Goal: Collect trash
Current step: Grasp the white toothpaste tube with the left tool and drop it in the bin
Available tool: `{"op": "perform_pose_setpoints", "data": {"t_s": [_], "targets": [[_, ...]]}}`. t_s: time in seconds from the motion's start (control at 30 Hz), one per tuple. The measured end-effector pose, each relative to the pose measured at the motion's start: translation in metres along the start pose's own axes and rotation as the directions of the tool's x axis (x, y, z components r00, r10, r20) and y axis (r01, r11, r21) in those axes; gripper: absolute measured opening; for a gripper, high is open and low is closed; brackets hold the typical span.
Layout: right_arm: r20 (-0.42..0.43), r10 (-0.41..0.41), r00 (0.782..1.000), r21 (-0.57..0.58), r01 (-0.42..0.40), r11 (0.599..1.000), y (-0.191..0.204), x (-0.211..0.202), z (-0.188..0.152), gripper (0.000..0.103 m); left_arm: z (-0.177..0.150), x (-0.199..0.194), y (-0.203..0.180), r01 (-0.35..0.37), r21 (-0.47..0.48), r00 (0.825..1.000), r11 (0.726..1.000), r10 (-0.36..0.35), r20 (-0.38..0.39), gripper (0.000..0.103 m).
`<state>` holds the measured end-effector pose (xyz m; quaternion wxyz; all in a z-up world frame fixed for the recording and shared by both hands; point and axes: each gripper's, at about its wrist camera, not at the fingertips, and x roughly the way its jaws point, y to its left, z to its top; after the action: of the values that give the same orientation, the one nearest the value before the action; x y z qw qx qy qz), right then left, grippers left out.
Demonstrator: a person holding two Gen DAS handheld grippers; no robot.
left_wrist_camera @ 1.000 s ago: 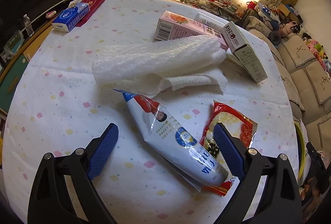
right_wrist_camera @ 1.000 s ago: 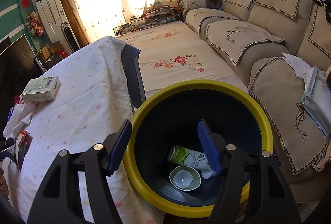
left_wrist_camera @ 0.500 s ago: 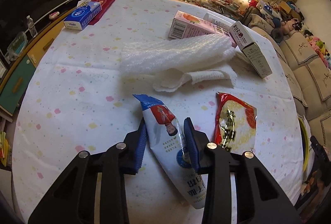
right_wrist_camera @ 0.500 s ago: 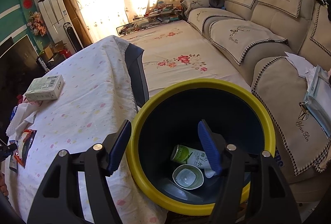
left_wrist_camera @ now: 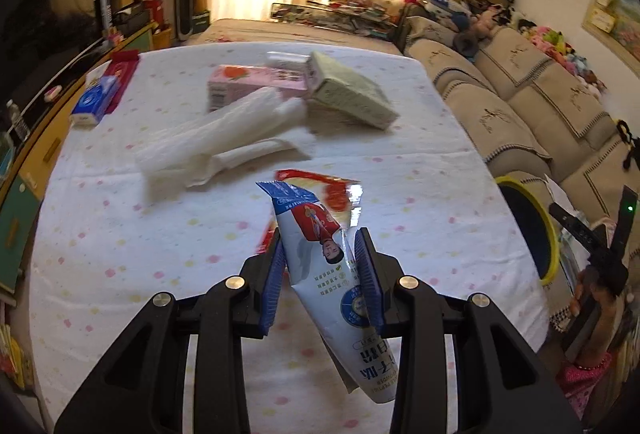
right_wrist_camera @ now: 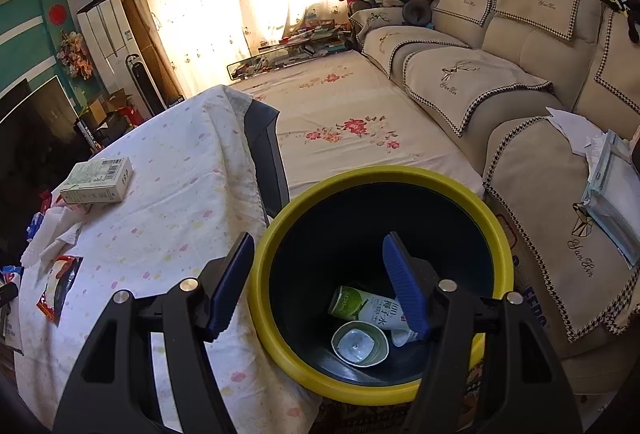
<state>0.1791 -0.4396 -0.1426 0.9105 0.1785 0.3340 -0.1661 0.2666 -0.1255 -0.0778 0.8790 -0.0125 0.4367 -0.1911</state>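
My left gripper (left_wrist_camera: pixel 320 238) is shut on a white and blue pouch (left_wrist_camera: pixel 316 262) and holds it in the air above the dotted tablecloth (left_wrist_camera: pixel 120 234); the pouch's lower end hangs down past the jaws. Behind the pouch, a red wrapper (left_wrist_camera: pixel 320 183) lies flat on the cloth and shows as well in the right wrist view (right_wrist_camera: pixel 60 282). My right gripper (right_wrist_camera: pixel 319 240) stands open over the yellow-rimmed bin (right_wrist_camera: pixel 360 175), nothing between its fingers. The bin holds a green and white carton (right_wrist_camera: pixel 360 306) and a small cup (right_wrist_camera: pixel 360 342).
Farther back on the table lie crumpled white wrap and paper (left_wrist_camera: pixel 224 137), a pink box (left_wrist_camera: pixel 248 81), a green box (left_wrist_camera: pixel 352 93) and a blue tissue pack (left_wrist_camera: pixel 94 101). The bin (left_wrist_camera: pixel 548 234) stands off the table's right edge, with a beige sofa (right_wrist_camera: pixel 520 73) beyond it.
My left gripper closed on the pouch, then lifted it off the table and tilted. The right gripper stayed open over the bin.
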Motion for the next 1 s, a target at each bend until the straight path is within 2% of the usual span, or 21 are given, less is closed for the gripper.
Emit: {"op": "perform_pose_setpoints", "data": {"t_s": [0.17,0.33,0.43,0.6,0.77,0.83,0.93,1.0], "targets": [[0.021,-0.011,1.0,0.01,0.011,1.0,-0.015,-0.014,-0.001,0.064,0.016,0.013,-0.079,0.134,0.14,0.991,0.981,-0.133,-0.012,0.035],[0.049,-0.043,0.998,0.048,0.04,0.998,-0.044,-0.03,-0.001,0.064,0.031,0.04,-0.162,0.258,0.255,0.966,0.932,-0.248,-0.072,0.035],[0.065,-0.068,0.996,0.076,0.063,0.995,-0.063,-0.04,-0.002,0.064,0.038,0.054,-0.204,0.299,0.296,0.954,0.907,-0.283,-0.096,0.035],[0.08,-0.101,0.992,0.121,0.091,0.989,-0.093,-0.052,-0.003,0.064,0.046,0.084,-0.266,0.328,0.357,0.945,0.875,-0.303,-0.125,0.036],[0.085,-0.122,0.989,0.162,0.107,0.981,-0.116,-0.057,-0.006,0.065,0.051,0.12,-0.313,0.349,0.377,0.937,0.858,-0.309,-0.163,0.036],[0.083,-0.128,0.988,0.175,0.112,0.978,-0.123,-0.058,-0.007,0.065,0.051,0.132,-0.328,0.355,0.38,0.934,0.854,-0.312,-0.171,0.037],[0.078,-0.134,0.988,0.191,0.117,0.975,-0.131,-0.057,-0.008,0.066,0.053,0.149,-0.339,0.348,0.387,0.937,0.854,-0.305,-0.17,0.045],[0.077,-0.135,0.988,0.197,0.117,0.973,-0.134,-0.057,-0.009,0.066,0.054,0.153,-0.341,0.357,0.377,0.933,0.854,-0.311,-0.179,0.046]]}}
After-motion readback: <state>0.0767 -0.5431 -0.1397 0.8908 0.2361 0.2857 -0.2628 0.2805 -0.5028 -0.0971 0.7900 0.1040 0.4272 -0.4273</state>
